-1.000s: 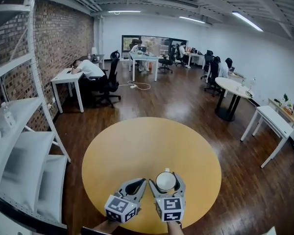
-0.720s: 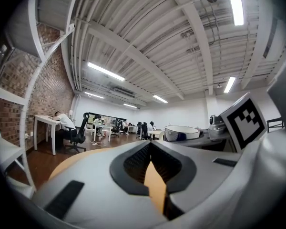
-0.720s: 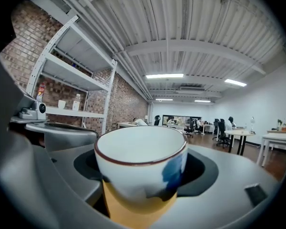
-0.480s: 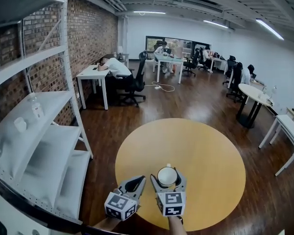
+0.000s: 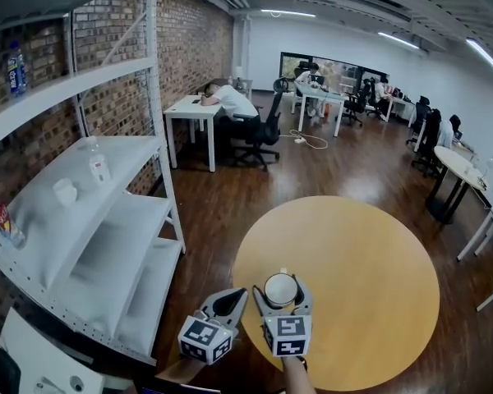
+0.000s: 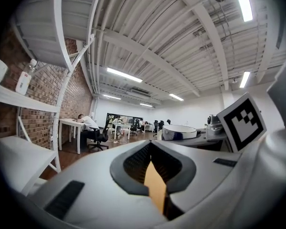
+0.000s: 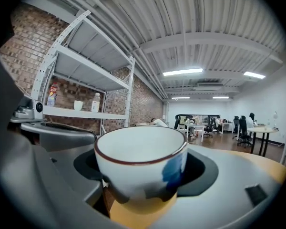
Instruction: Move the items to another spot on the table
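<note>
View swings left since a second ago; cup (image 5: 279,288) stays clamped in our right gripper (image 5: 281,285), over the near-left edge of the table (image 5: 370,286). Left gripper (image 5: 228,302) sits beside it, jaws together, empty. We're mid-carry, we reckon: next needs a level set-down elsewhere.

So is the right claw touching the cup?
Touching. The right gripper view shows the white cup wedged between the right claw's jaws, both pads pressed against its sides.
</note>
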### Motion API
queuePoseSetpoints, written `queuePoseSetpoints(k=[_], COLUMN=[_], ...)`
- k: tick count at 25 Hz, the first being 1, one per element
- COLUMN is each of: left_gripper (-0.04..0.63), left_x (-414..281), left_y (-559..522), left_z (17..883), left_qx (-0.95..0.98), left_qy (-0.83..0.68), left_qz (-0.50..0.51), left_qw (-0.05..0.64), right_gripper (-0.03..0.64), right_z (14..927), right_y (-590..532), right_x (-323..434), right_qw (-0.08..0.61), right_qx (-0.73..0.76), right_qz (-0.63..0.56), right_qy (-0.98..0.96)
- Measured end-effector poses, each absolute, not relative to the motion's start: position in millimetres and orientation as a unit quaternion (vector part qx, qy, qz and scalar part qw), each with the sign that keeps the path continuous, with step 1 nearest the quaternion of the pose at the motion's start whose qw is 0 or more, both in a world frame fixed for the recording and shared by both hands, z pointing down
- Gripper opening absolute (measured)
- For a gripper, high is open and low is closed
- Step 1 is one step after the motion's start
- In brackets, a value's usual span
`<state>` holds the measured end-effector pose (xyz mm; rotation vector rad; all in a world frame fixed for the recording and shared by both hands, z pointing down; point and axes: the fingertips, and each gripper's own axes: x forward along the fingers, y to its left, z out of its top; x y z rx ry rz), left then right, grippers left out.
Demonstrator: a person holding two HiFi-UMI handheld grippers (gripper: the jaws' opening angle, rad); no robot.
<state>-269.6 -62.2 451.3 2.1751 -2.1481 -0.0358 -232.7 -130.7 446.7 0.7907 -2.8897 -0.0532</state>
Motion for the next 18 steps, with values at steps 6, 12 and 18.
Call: queuePoseSetpoints(k=[6,12,18], left_gripper=[0.002,0.002,0.002], left_x=[-299.6,-324.8,-352.1], left_y=[-62.1,-71.8,-97.7], left_z=[447.5,464.4,491.2], left_qx=[0.693,0.682,0.674], left_qy=[-0.72,-0.729,-0.735], left_qz=[-0.011,0.001,0.009], left_qw=[0.038,0.055,0.075], right_gripper=[0.4,0.4,0.4], right_z=[451.7,471.6,519.0], right_y=[-131.3,-145.7,-171.9], right_x=[-270.1,-298.2,-328.6], right_qw=[0.068,0.057,0.069], right_qx=[0.244,0.237,0.223], right_qz=[-0.017,-0.015,0.003], right_qy=[-0.967,-0.97,-0.972])
